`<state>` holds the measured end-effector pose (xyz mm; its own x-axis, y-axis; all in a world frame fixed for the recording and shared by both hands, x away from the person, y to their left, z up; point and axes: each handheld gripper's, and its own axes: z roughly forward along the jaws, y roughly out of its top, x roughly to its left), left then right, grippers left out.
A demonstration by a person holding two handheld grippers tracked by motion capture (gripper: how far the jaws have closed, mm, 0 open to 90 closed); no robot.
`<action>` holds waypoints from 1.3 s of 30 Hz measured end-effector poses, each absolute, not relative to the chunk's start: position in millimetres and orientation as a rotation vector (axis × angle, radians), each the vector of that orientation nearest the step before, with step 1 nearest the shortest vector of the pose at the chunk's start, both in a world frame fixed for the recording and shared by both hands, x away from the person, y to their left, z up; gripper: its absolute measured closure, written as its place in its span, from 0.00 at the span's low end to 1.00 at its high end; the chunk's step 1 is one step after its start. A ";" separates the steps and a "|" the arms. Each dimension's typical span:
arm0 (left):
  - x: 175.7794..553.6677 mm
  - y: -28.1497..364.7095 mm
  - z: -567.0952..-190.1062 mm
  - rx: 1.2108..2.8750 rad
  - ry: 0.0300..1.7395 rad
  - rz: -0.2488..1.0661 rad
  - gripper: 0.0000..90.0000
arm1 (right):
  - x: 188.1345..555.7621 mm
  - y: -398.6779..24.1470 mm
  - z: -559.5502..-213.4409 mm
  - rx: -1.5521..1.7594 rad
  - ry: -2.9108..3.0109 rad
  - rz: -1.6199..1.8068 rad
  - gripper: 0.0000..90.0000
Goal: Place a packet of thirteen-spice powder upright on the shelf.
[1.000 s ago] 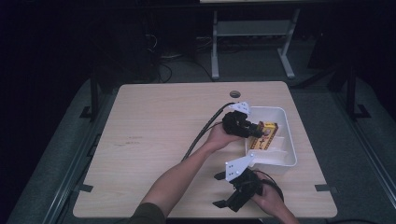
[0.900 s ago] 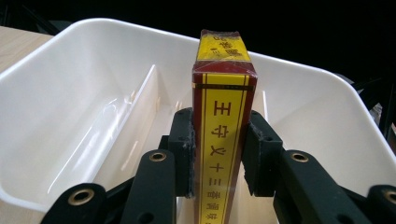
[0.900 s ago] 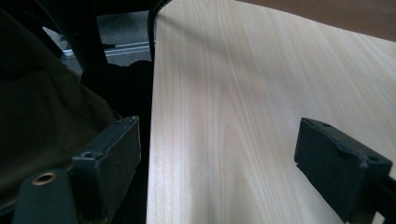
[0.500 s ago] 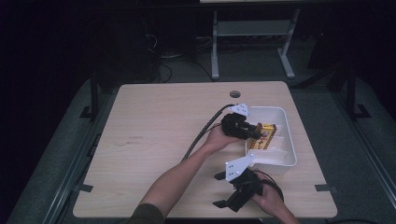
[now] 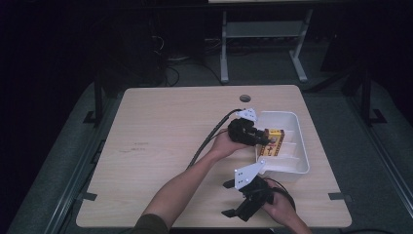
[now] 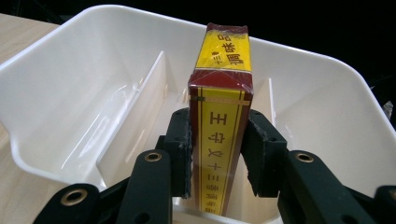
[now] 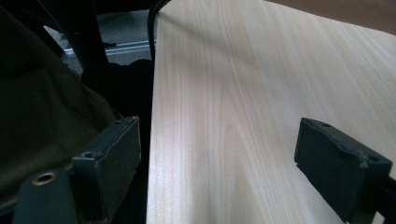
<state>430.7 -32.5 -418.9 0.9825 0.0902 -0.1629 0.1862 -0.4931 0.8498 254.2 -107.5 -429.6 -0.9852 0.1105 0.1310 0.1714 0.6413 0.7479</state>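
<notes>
The box, red and yellow w/ printed characters, stands on its narrow edge between the left gripper's two pads, long side running away from the camera into the tray. In the left gripper view the left pad lies against the box's side; on the right a thin dark gap shows between pad and box. The jaws have just been opening a little, so the grip looks let go, box still between them but not pinched; the angle is steep, so the left-side contact may be only a light touch. The box's lower end is hidden behind the jaws, so can't tell whether it rests on the tray floor.

In the high view the box sits in the near-left part of the tray, just past its left wall, w/ the left gripper reaching in over that wall from the table side. Ribs divide the tray; one runs just left of the box in the left gripper view, another to its right, so the box is in a middle slot w/ little room either side. Tray walls rise around it; above is open.

Right gripper lies near the table's front edge, well apart from the tray. Its jaws stand wide apart w/ nothing between, bare wood under them in the right gripper view. The table's left half is open room.
</notes>
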 end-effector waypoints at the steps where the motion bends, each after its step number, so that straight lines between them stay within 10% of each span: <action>1: 430.6 -32.1 -418.8 2.089 0.196 -0.115 0.72 | 254.2 -107.4 -429.6 -0.240 -2.779 -1.277 0.15; 39: 418.9 -10.3 -402.2 2.134 0.175 -0.059 0.50 | 256.0 -104.9 -432.3 -0.248 -2.784 -1.276 0.15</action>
